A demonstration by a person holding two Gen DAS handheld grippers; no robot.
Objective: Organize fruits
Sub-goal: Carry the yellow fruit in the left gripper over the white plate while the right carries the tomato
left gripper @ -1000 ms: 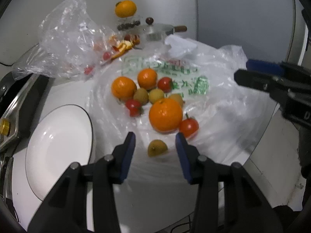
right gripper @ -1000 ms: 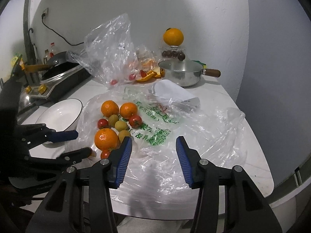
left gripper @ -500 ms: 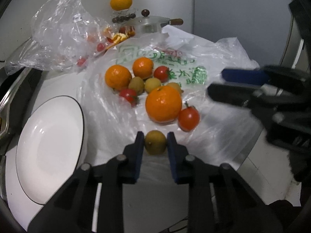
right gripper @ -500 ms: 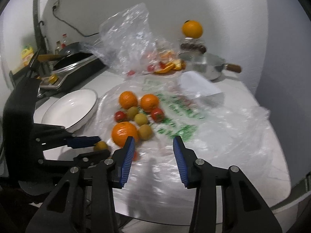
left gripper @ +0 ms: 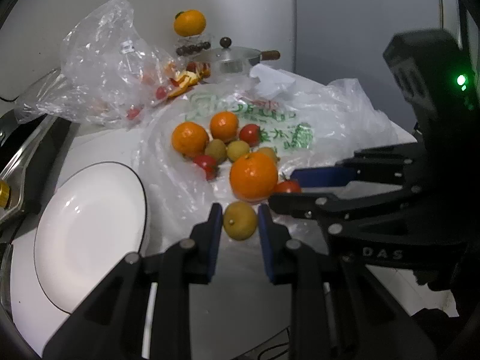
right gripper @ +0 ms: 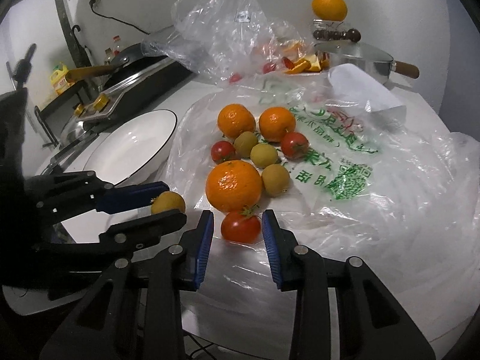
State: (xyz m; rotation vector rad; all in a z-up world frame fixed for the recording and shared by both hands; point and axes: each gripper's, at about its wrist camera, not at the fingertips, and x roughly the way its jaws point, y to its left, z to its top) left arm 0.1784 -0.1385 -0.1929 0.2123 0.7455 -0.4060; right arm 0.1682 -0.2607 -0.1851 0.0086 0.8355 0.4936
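the left gripper (left gripper: 240, 214) is clamped on a small yellow-green fruit (left gripper: 240, 220), its blue pads pressed against both sides of it at the near edge of the flattened printed plastic bag (left gripper: 330, 126). in the right wrist view that same fruit (right gripper: 168, 202) sits between the left gripper's fingers, just beside the white black-rimmed plate (right gripper: 135, 144), which holds nothing.

the right gripper (right gripper: 238, 228) stands partly open, its pads either side of a red tomato (right gripper: 241, 227) with a clear gap on both sides, not touching it. the tomato lies on the bag, touching or nearly touching the large orange (right gripper: 234, 185) just behind it.

on the printed bag the rest of the fruit lies in a loose cluster: two smaller oranges (right gripper: 236, 121) (right gripper: 277, 123) at the back, two more tomatoes (right gripper: 223, 151) (right gripper: 294, 145), and three small yellow-green fruits (right gripper: 264, 155) between them, most of them touching a neighbour.

behind, a crumpled clear plastic bag (right gripper: 222, 24) stands upright and holds orange peel and a few small red fruits; how many is hard to tell through the plastic. to its right a lidded steel saucepan (right gripper: 354, 57) with a wooden handle sits by the wall; its contents are hidden. behind the pan an orange (right gripper: 329, 6) is perched on top of a small glass jar (right gripper: 327, 25), with a string of dark beads (right gripper: 333, 33) around its base. a frying pan (right gripper: 126, 60) rests on the stove to the left.
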